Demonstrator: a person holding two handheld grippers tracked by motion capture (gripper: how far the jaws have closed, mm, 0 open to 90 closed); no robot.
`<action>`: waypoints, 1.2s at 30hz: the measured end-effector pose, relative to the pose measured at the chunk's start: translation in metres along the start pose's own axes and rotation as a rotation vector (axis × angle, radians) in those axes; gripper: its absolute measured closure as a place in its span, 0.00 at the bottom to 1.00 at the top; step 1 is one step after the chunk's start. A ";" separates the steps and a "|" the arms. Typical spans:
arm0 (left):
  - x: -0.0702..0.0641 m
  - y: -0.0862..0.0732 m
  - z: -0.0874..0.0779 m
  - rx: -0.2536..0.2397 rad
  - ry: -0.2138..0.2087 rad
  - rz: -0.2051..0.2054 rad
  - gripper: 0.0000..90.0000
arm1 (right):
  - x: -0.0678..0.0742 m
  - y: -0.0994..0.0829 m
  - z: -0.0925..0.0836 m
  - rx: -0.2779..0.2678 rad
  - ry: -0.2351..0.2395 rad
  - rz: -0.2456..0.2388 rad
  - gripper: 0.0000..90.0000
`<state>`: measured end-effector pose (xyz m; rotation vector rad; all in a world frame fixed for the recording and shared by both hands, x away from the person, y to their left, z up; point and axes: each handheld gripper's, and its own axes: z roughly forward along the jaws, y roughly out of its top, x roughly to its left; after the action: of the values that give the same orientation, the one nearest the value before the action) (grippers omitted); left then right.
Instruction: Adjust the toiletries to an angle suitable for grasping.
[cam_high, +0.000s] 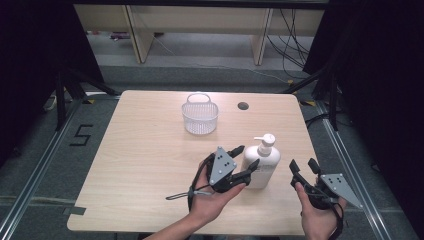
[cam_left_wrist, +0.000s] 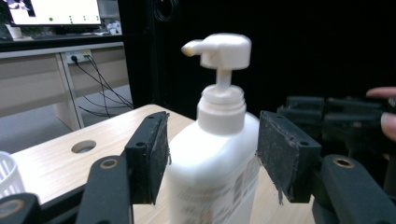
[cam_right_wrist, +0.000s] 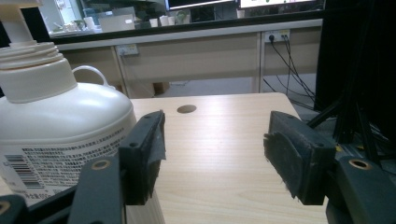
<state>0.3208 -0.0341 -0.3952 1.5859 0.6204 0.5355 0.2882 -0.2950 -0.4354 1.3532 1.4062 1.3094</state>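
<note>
two hand-held grippers, both with jaws apart: left hand-held gripper (cam_high: 246, 161) straddles a white pump bottle (cam_high: 262, 161); right hand-held gripper (cam_high: 303, 170) waits nearby. bottle looks rigid, smooth, probably heavy; grip its wide body.

The high view is looking forward and down over the whole tabletop (cam_high: 150, 165) from above the person's side. The left gripper view is riding close behind the pump bottle (cam_left_wrist: 219, 154), facing across it toward a desk. The right gripper view is sitting low, facing the tabletop's far edge, sharing that bottle and the round hole (cam_right_wrist: 186, 108).
</note>
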 end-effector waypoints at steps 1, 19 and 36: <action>0.000 0.000 0.000 0.000 0.000 0.000 0.48 | 0.000 0.000 0.000 0.000 0.000 0.000 0.42; -0.026 0.009 0.037 -0.033 0.106 0.064 0.49 | 0.000 0.000 0.002 0.011 0.005 -0.006 0.41; -0.034 0.016 0.050 -0.034 0.198 0.049 0.52 | 0.001 -0.001 0.004 0.025 0.019 0.020 0.41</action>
<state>0.3298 -0.0953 -0.3838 1.5299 0.7180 0.7422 0.2917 -0.2933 -0.4374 1.3782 1.4300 1.3253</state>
